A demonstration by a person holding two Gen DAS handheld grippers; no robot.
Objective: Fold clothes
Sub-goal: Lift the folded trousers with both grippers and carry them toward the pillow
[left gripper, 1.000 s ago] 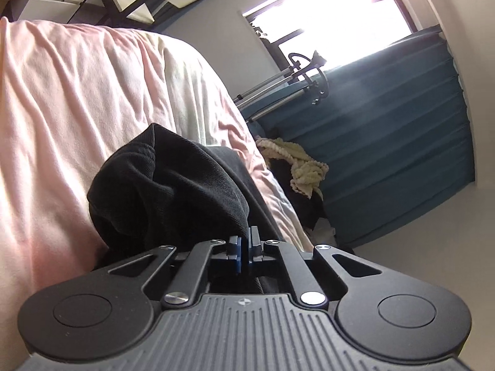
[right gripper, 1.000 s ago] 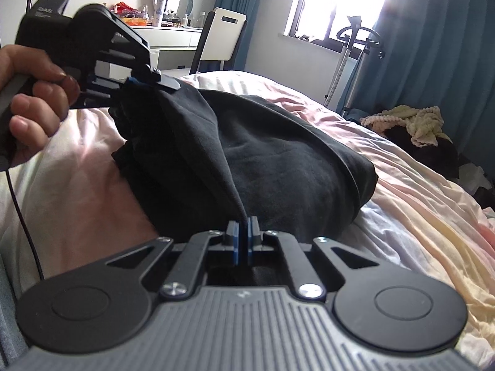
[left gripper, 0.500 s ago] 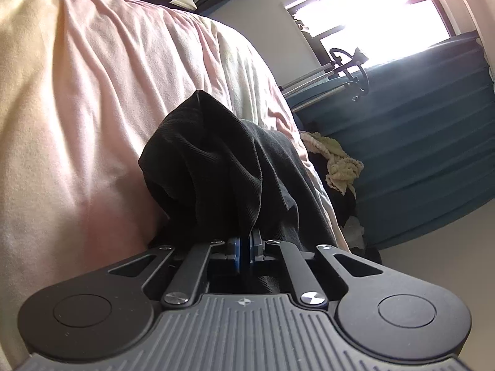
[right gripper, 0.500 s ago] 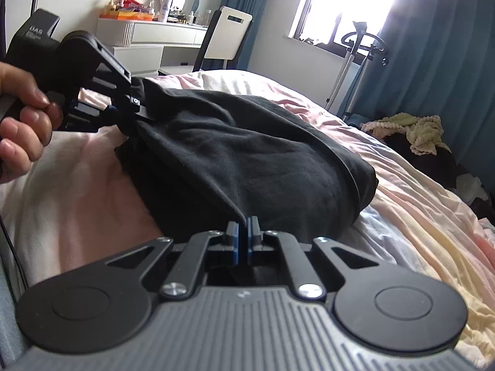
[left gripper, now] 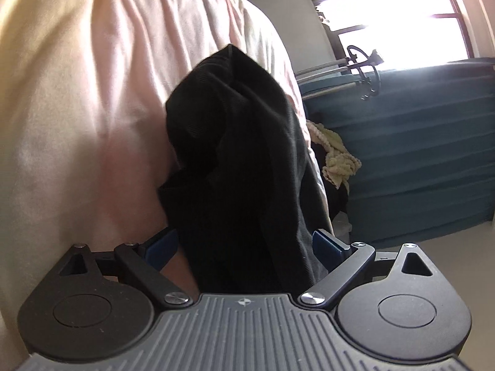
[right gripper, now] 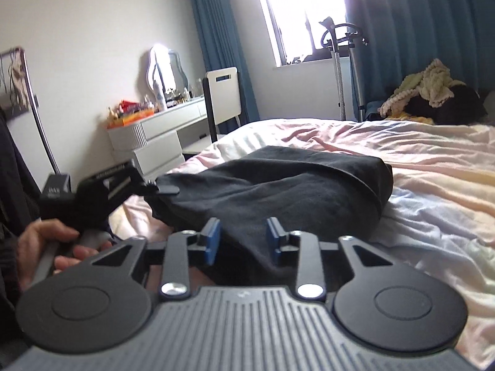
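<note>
A black garment (right gripper: 278, 191) lies folded in a thick bundle on the pink bedsheet (right gripper: 417, 160). My right gripper (right gripper: 243, 238) is open, its blue pads either side of the garment's near edge. My left gripper (left gripper: 244, 245) is open wide, with the garment's bunched end (left gripper: 235, 154) lying between its pads. In the right wrist view the left gripper (right gripper: 161, 187) sits at the garment's left end, held by a hand (right gripper: 46, 247).
A white dresser (right gripper: 154, 142) with clutter and a mirror stands beyond the bed, with a white chair (right gripper: 224, 95) beside it. A clothes pile (right gripper: 433, 92) lies at the far right by blue curtains (right gripper: 433, 31). A steamer stand (right gripper: 340, 61) is near the window.
Both grippers have opened and let go of the black garment. The garment has dropped lower onto the bed and lies flatter.
</note>
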